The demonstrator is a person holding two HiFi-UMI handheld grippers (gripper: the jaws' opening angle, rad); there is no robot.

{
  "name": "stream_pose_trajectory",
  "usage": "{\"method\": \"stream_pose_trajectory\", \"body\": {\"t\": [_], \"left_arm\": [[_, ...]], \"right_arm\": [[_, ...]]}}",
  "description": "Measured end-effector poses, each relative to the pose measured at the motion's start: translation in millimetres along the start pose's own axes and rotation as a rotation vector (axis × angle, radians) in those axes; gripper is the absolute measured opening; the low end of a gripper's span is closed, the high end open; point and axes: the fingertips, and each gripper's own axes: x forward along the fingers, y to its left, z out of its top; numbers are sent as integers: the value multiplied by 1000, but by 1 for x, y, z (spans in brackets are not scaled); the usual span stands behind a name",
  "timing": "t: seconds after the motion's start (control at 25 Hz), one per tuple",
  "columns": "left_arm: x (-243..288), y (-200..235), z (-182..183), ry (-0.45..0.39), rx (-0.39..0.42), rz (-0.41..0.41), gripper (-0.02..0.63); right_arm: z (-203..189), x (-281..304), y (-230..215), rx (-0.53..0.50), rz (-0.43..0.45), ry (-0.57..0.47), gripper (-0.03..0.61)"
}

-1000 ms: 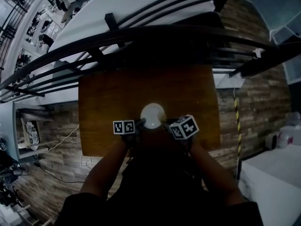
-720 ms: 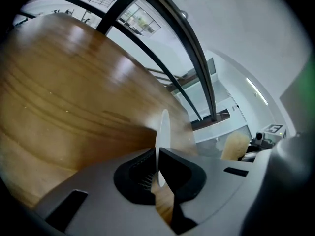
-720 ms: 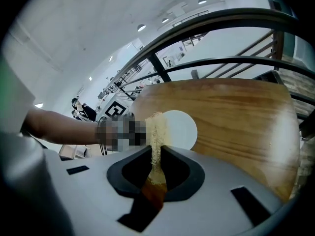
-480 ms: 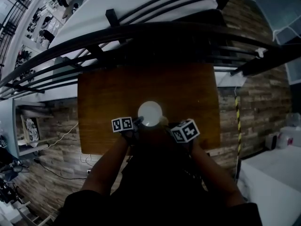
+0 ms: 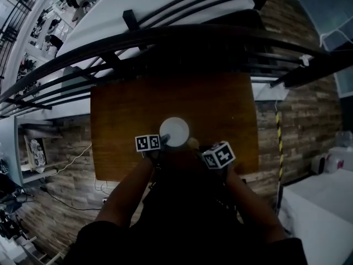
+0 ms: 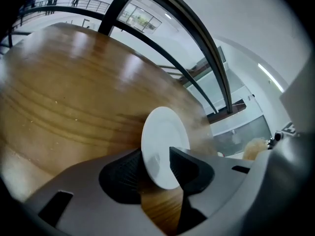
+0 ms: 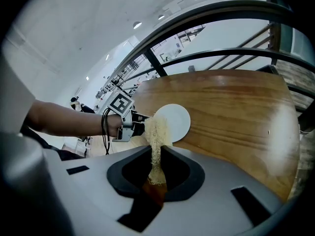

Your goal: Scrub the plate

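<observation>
Left gripper (image 6: pixel 155 154): just opening, pads slack round the near rim of the white plate (image 6: pixel 165 132), probably releasing it onto the wooden table (image 6: pixel 64 92) for scrubbing. Right gripper (image 7: pixel 156 151): clenched on a beige scrub pad (image 7: pixel 157 132), poised beside the plate's edge.

Open table (image 5: pixel 220 109) past plate (image 5: pixel 175 131) — railing (image 5: pixel 165 36) beyond

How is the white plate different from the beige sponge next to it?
The round white plate is smooth and glossy; the beige scrubbing sponge looks rough and fibrous. The plate rests on the brown wooden table; the sponge is pinched in the right gripper. Both are pale.
</observation>
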Motion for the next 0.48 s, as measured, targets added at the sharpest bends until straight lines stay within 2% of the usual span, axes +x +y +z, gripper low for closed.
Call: {"method": "stream_pose_trajectory", "body": {"t": [0.16,0.32,0.48], "left_arm": [[1,-2,-1,14,44,50,218],[-4,-1,3,-1,126,127,320],[-9,5,3,-2,174,178,341]], "right_arm": [[-1,1,0,-3,2,-1,55],[-2,3,5,-10,5,3,55],[-6,4,8,-19,10,8,55]]}}
